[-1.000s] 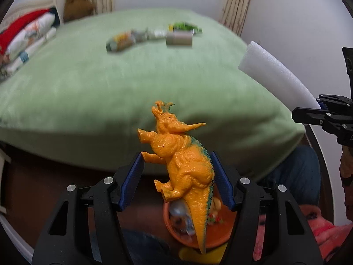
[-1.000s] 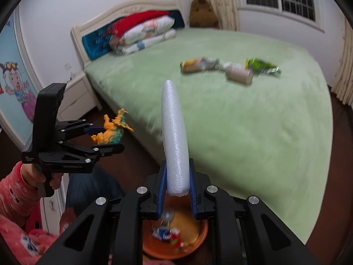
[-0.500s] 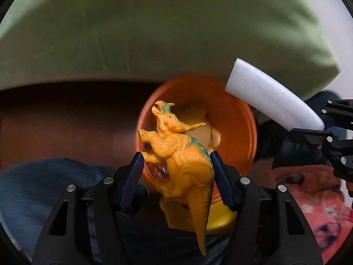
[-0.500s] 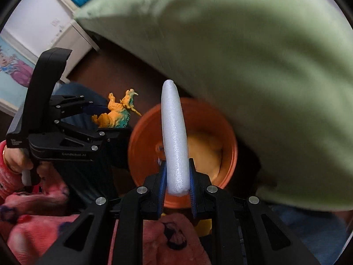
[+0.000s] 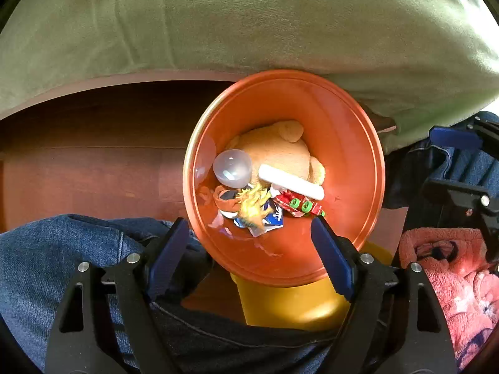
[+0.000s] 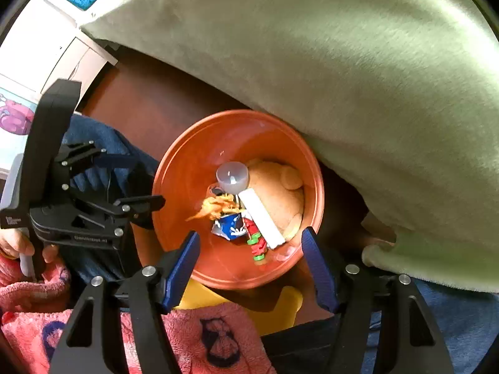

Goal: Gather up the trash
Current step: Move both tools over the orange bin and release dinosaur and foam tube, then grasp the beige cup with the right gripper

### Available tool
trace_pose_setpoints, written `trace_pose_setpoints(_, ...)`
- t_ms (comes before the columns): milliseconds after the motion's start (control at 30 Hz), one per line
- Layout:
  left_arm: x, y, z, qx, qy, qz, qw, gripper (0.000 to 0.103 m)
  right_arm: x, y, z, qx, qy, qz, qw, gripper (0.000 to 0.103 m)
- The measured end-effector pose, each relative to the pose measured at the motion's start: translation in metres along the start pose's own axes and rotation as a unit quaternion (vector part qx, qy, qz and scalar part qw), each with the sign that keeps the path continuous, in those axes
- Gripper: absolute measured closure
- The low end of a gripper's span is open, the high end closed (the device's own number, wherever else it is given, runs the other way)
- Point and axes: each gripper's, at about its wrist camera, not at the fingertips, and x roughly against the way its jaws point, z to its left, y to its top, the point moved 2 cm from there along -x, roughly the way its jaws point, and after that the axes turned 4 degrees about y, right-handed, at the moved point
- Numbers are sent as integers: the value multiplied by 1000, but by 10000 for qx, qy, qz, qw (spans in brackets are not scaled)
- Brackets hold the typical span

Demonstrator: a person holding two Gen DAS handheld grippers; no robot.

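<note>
The orange bin (image 5: 346, 131) stands on the floor beside the bed, straight below both grippers. Inside it lie the orange toy dinosaur (image 5: 252, 205), the white foam stick (image 5: 293, 182), a clear plastic dome (image 5: 232, 168), crumpled wrappers (image 5: 296, 205) and a tan plush toy (image 5: 280, 149). My left gripper (image 5: 252, 246) hangs over the bin's near rim, its jaws opening with nothing between them. My right gripper (image 6: 249, 258) is over the same bin (image 6: 193, 168), jaws also opening and empty. The dinosaur (image 6: 218, 207) and foam stick (image 6: 262, 218) rest loose below.
The green bedspread (image 5: 249, 15) overhangs the bin's far side. Dark wooden floor (image 5: 93, 155) lies to the left. A person's jeans (image 5: 62, 249) and pink sleeve (image 5: 452, 265) crowd the near side. A yellow object (image 5: 290, 305) sits under the bin. A white nightstand (image 6: 78, 59) stands far left.
Both grippers came down over the bin and tipped to point into it. The left one let go of the dinosaur and the right one let go of the foam stick; both now lie inside.
</note>
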Motion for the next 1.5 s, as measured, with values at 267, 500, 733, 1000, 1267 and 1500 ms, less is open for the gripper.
trace_pose_setpoints(267,9,2,-8,-6,9,-119,9999,24,23,11,10,110,73,-251,9996,35)
trace_pose_setpoints(500,42,11,-4,62,-95,-524,9986,24,76,38,18,357,265,-870,9952,30)
trace_pose_setpoints(733,84,24,12,252,-144,-1111,9934,24,142,83,24,902,6,-1752,9804,19)
trace_pose_setpoints(1000,98,38,29,614,-262,-1401,9879,24,178,208,17,1600,-1126,-2704,9426,6)
trace_pose_setpoints(1267,103,45,46,838,-363,-1453,9852,24,140,350,-22,1513,-1799,-2474,9400,6)
trace_pose_setpoints(1500,109,49,59,1006,-338,-1536,9824,24,98,400,-50,1563,-2318,-1659,9457,6)
